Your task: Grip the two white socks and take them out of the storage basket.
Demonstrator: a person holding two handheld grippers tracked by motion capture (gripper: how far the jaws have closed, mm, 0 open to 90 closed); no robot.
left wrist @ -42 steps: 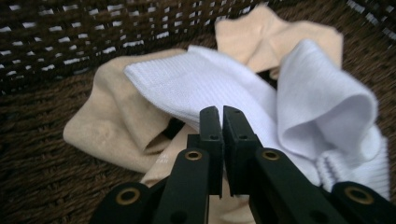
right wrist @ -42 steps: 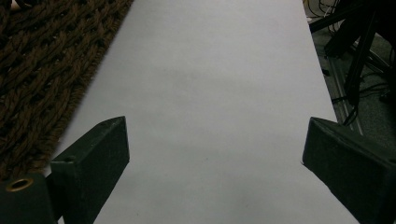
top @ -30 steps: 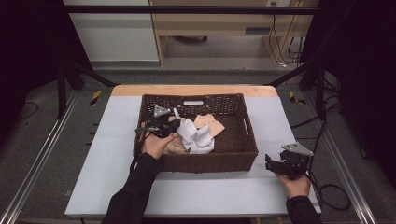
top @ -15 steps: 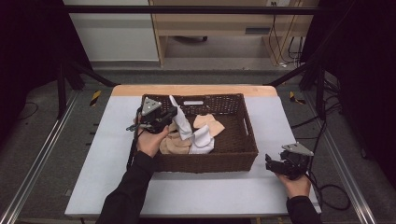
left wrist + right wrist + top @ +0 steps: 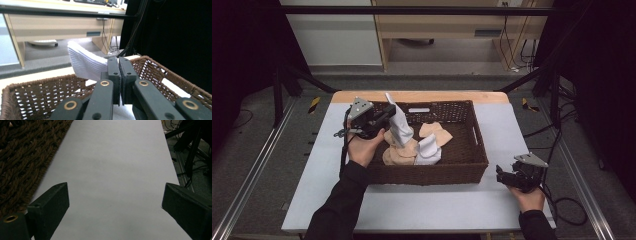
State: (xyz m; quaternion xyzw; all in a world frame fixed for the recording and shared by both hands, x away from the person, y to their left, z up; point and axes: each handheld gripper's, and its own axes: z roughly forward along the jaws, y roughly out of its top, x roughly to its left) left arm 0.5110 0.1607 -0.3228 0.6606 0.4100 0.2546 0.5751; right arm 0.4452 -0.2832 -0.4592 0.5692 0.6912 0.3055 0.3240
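A brown wicker basket [image 5: 472,132] stands mid-table and holds several white and tan socks. My left gripper [image 5: 388,116] hangs over the basket's left end, shut on a white ribbed sock [image 5: 399,126] that dangles from it. In the left gripper view the two jaws [image 5: 119,67] press together on the sock's [image 5: 85,63] edge, above the basket's rim [image 5: 40,83]. A second white sock [image 5: 429,150] and tan socks [image 5: 434,132] lie inside. My right gripper [image 5: 507,176] rests on the table right of the basket, open, with bare tabletop between its jaws [image 5: 113,202].
The grey tabletop [image 5: 412,205] has free room in front of the basket and at both sides. Metal rails run along the table's left and right. A wooden desk [image 5: 447,25] and loose cables [image 5: 562,205] lie beyond and beside the table.
My left gripper has risen from inside the basket and drawn the white sock up with it. The right gripper has stayed put.
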